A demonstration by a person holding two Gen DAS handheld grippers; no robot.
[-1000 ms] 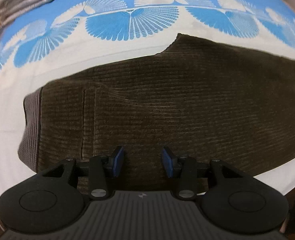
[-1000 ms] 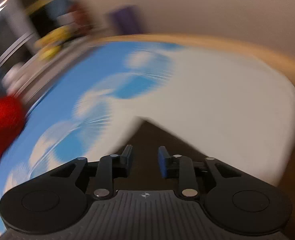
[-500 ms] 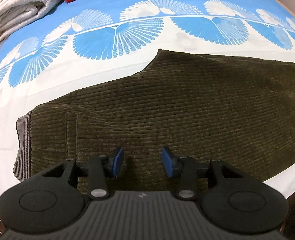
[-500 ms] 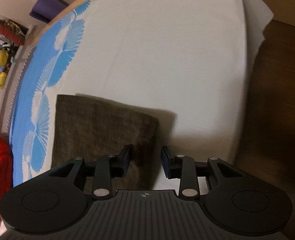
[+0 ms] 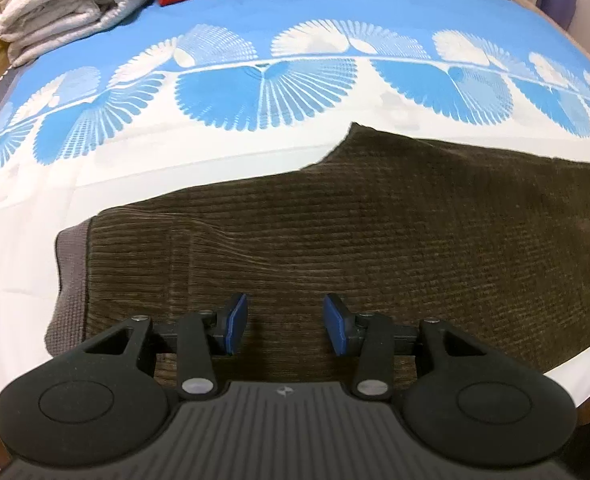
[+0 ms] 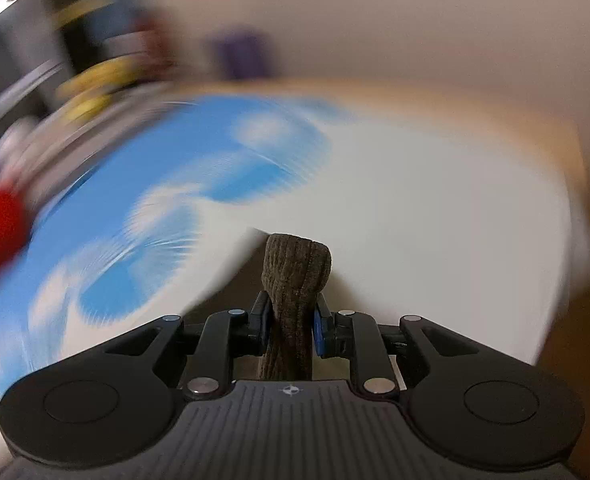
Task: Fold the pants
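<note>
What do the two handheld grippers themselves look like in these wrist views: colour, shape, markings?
Both look alike. The left gripper and right gripper have matte black bodies with a ribbed grey-black centre plate bearing a small star-like emblem, two round black lobes with circular recesses, black linkage arms with silver pivot screws, and blue pads on the fingers. No cables, sleeves or hands show.

The left gripper (image 5: pixel 286 324) is held low and level with its blue-padded fingers (image 5: pixel 237 322) spread wide apart and gripping nothing, while the right gripper (image 6: pixel 289 326) has its fingers clamped tight on a bunched fold of brown corduroy pants (image 6: pixel 295 276).
</note>
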